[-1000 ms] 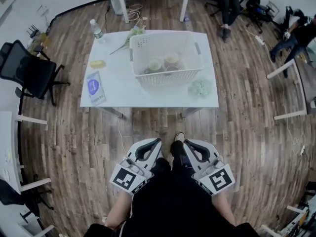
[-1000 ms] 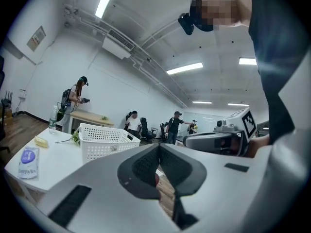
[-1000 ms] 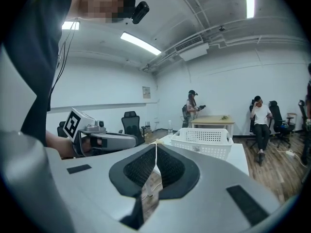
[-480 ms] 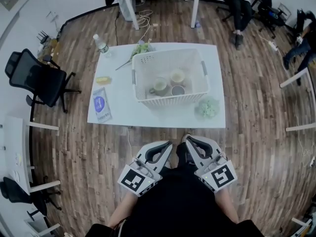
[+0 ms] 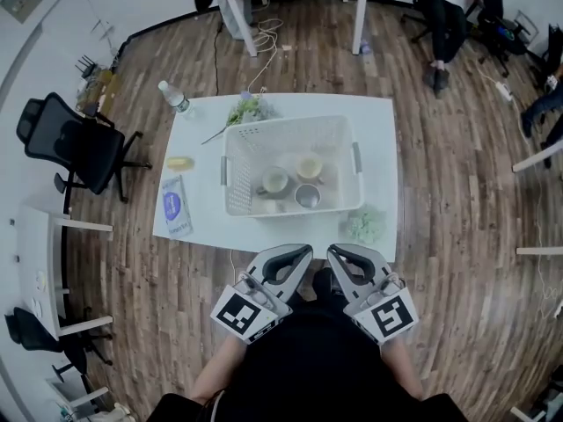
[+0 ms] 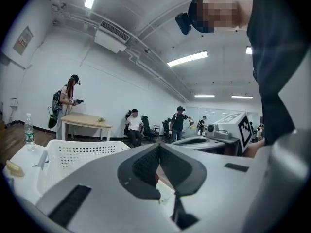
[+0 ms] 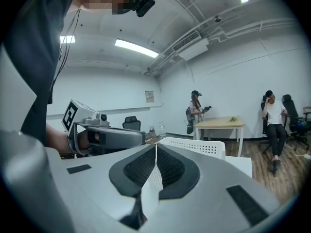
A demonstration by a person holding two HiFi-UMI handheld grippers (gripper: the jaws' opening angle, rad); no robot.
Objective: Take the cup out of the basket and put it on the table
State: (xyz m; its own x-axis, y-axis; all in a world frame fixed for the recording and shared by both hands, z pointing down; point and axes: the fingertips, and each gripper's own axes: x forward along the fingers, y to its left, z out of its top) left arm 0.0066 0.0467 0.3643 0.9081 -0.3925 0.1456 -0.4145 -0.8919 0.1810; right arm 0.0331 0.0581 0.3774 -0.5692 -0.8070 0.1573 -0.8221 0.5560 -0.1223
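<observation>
White basket (image 5: 230, 176) on table (image 5: 201, 202); left tongs (image 5: 303, 252), right tongs (image 5: 335, 252) closed, empty, by near edge.

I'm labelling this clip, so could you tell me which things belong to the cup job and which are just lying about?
For the job: basket, the cups in it, white table, left tongs and right tongs, both shut and empty.
Just lying about: water bottle, yellow item, blue packet, green sprigs, green tuft, office chair.

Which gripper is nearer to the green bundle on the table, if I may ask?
Right. The right gripper is just below-left of the green bundle; the left gripper lies farther left, beside the right one.
</observation>
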